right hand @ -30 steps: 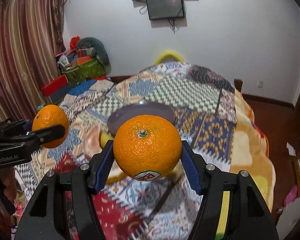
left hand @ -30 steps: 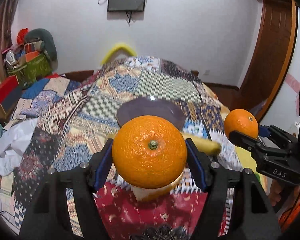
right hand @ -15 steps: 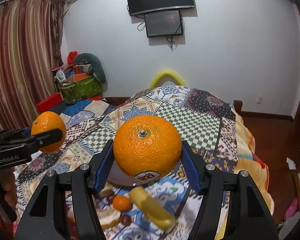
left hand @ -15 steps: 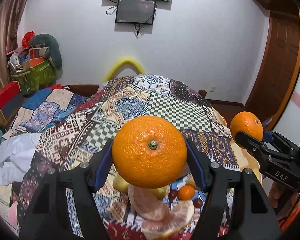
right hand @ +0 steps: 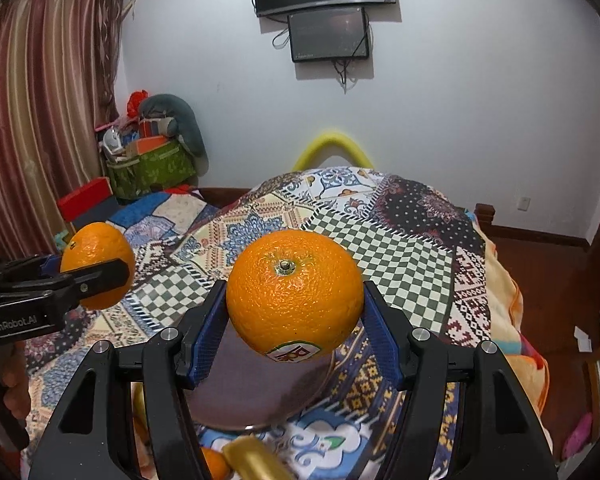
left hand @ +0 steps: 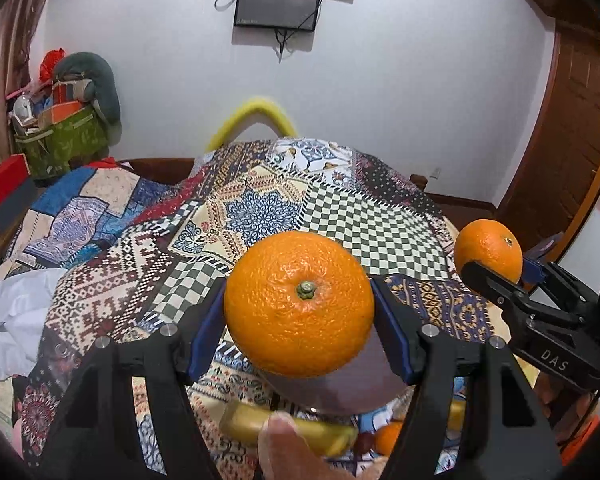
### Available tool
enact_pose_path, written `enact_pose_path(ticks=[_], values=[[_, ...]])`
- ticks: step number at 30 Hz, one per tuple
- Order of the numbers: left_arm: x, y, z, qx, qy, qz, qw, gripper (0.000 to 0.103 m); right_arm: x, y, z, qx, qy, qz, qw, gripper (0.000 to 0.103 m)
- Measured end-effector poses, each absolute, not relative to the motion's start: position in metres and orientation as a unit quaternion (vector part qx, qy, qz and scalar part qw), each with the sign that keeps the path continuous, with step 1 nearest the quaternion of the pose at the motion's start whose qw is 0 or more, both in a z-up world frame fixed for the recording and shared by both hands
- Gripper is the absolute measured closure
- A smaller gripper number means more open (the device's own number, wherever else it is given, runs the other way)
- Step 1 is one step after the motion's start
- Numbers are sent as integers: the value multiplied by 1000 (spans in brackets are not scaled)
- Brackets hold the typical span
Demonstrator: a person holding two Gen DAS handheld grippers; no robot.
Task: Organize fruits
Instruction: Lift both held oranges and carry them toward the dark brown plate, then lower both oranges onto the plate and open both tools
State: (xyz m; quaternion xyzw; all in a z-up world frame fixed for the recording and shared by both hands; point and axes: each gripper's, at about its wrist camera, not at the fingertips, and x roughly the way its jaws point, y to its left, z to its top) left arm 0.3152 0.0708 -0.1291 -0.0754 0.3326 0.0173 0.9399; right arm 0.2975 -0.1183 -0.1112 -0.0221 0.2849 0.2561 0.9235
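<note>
Each black gripper (left hand: 299,316) has blue finger pads (left hand: 392,336), silver screws and white lettering.

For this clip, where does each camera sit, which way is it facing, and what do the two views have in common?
Left wrist: on the left tool, facing along its fingers over the quilted table toward the wall; its orange fills the middle, the right tool at right edge.
Right wrist: on the right tool, same heading; stickered orange centred, left tool at left edge.
Shared: both oranges, purple plate, wall screens.
</note>
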Motion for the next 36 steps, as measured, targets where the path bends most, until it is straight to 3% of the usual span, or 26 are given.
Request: enact_pose_path(ticks=[18,36], values=[[396,87,-198,-66,450,14,890,35,360,-89,-170,-70,401,288,867,42],[415,81,-238,-48,518,-6,854,34,378,-72,-198,-116,469,299,823,41]])
